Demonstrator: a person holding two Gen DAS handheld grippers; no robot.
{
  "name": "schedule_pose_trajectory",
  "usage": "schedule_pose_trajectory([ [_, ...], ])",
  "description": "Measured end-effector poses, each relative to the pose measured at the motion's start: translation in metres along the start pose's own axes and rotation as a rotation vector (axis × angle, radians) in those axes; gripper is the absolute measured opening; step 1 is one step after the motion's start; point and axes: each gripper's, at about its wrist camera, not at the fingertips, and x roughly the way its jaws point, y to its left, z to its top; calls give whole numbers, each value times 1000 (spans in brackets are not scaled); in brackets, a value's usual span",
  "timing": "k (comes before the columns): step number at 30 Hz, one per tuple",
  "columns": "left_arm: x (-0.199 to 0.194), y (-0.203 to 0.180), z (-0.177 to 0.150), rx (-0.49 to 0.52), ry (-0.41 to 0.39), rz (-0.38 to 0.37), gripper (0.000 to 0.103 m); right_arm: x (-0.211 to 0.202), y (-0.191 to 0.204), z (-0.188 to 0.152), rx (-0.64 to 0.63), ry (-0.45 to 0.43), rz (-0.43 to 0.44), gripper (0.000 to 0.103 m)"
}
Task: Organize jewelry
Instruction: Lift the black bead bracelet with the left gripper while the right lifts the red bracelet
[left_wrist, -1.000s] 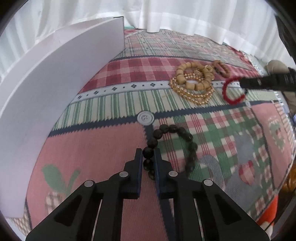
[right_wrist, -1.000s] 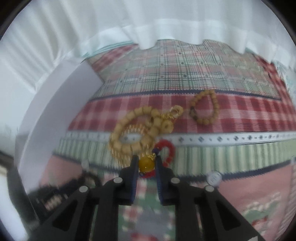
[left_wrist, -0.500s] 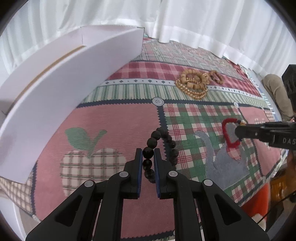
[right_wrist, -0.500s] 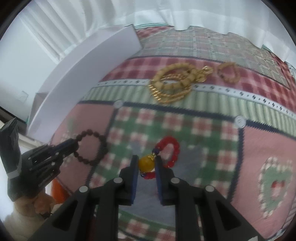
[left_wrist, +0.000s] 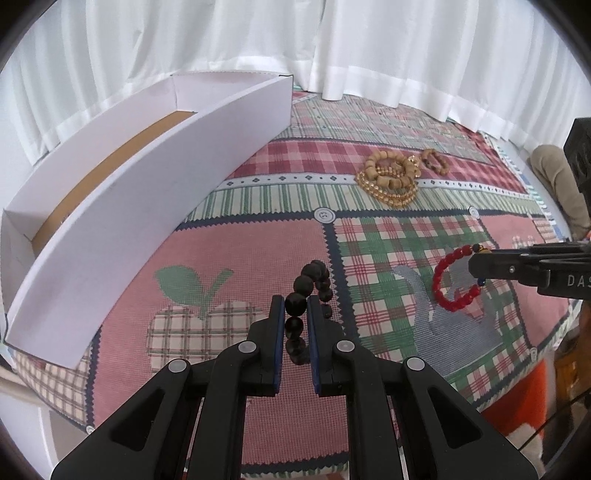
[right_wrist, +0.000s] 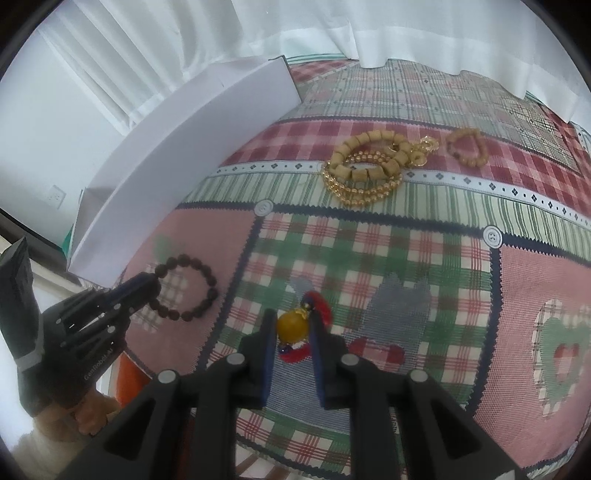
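You work over a patchwork-printed tablecloth (left_wrist: 221, 258) in pink, green and red checks with apple, heart and button motifs, covering the whole surface before you. Behind it hang white pleated curtains (left_wrist: 369, 48), lit bright by daylight. At your far left, a plain white wall carries a small white socket plate (right_wrist: 55, 196).

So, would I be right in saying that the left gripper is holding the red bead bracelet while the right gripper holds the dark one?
Not quite: they are swapped. The left wrist view shows the left gripper shut on the dark bead bracelet, and the right wrist view shows the right gripper holding the red bead bracelet by its yellow bead.
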Motion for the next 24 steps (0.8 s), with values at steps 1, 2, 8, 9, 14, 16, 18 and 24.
schedule_pose_trajectory([
  [1,-1,1,0,-6,1,-7,10,0,0,0,0,-1,1,18],
  [2,-1,3,1,-15,2,-18,10,0,0,0,2,-3,1,18],
  [8,-7,12,4,-54,0,-51,10,-4,2,0,2,-19,9,18],
  [9,-7,12,4,-57,-1,-56,10,-4,2,-1,2,-20,9,18],
  [14,-9,10,5,-58,-1,-69,10,-4,3,-4,8,-16,19,18],
  [16,-8,9,5,-57,2,-71,10,-4,3,-6,12,-17,26,18],
  [18,-7,8,5,-56,5,-71,10,-4,2,-7,14,-18,32,18],
  [24,-9,7,8,-54,4,-78,10,-3,4,-7,5,-22,35,18],
])
